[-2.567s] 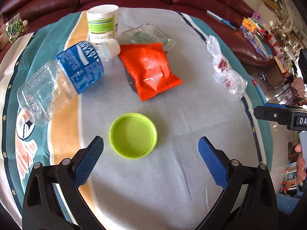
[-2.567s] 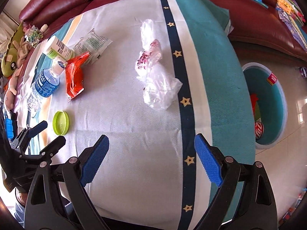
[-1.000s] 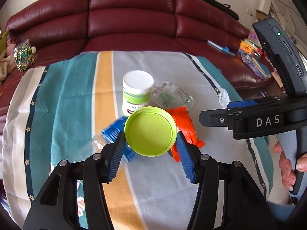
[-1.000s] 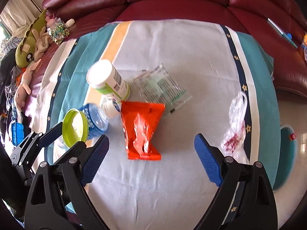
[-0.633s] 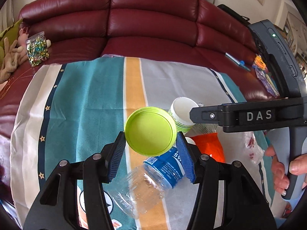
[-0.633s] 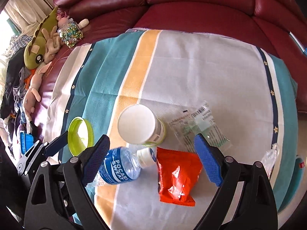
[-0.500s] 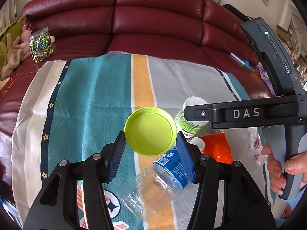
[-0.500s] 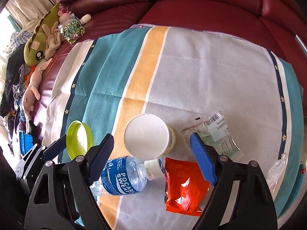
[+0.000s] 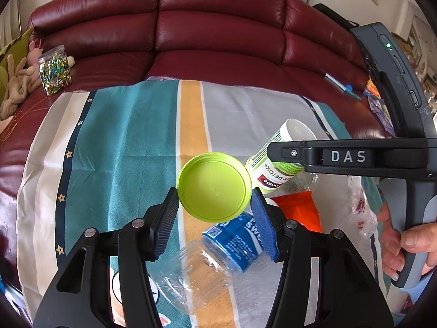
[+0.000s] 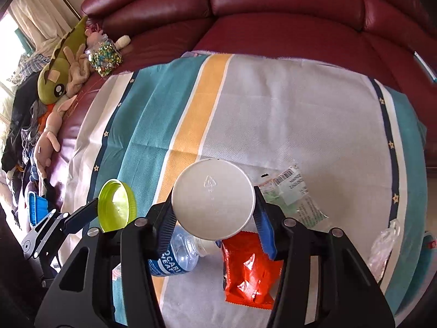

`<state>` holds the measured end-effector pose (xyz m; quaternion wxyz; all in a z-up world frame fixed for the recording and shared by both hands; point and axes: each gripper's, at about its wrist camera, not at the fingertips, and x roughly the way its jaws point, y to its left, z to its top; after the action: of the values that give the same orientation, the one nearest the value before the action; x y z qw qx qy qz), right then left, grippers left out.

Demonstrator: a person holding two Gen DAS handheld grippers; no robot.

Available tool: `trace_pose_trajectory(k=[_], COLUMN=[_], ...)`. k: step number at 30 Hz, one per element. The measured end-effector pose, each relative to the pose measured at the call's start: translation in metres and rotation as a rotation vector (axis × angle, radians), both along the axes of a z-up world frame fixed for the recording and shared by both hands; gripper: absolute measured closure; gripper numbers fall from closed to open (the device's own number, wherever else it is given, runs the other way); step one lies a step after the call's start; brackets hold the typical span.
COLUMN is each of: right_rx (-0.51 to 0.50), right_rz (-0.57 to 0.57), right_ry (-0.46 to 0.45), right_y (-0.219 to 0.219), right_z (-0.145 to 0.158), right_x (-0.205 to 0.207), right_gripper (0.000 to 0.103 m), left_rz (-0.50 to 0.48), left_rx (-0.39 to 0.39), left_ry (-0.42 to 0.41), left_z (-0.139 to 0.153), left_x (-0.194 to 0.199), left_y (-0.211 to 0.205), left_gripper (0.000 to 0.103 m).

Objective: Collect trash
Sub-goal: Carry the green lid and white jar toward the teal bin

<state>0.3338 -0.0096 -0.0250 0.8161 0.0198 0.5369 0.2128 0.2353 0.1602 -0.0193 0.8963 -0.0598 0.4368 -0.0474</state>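
Lime-green lid (image 9: 214, 186), orange-red packet (image 10: 247, 270), blue-labelled bottle (image 9: 215, 257), teal-yellow-grey striped cloth (image 10: 273, 104)

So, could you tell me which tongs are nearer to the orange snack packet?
Right. The right tongs, shut on the white jar, are directly above the orange snack packet; the left tongs sit further left.

Left wrist: above cloth (image 9: 131, 147), facing sofa (image 9: 218, 27), close.
Right wrist: same, further right.
Shared: cloth, sofa, bottle (image 10: 174, 257).
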Motion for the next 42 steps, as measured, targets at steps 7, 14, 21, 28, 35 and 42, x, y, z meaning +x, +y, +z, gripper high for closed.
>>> trace_pose_trajectory(k=[7,14,21,28,35,42], right_rx=[0.011,0.020,0.045,0.064,0.082,0.092], right_rz=[-0.073,-0.185,-0.329,-0.451,-0.579,-0.683], right_ry=[-0.047,-0.045,-0.078,-0.101,-0.109,-0.086], right_y=[-0.078,-0.171,-0.262,-0.348,-0.426,-0.485], right_z=[0.022,0.018,0.017,0.013,0.005,-0.014], right_x=[-0.037,-0.079,-0.114,-0.141,-0.167,-0.189], right_gripper=[0.054,0.054,0.054,0.053,0.053,0.053], left_rz=[-0.085,-0.206,-0.326,-0.436,-0.535,-0.647], left_rx=[-0.009,-0.007,0.012,0.060,0.098,0.136], left_ry=[-0.029,-0.020,0.001,0.007,0.023,0.066], left_z=[0.014,0.011,0.008,0.010,0.005,-0.015], left_x=[-0.013,-0.027,-0.036,-0.039,-0.041,-0.044], left_y=[-0.054,-0.134,-0.218,-0.296,-0.368,-0.439], left_gripper=[0.048,0.048,0.048,0.048,0.048,0.048])
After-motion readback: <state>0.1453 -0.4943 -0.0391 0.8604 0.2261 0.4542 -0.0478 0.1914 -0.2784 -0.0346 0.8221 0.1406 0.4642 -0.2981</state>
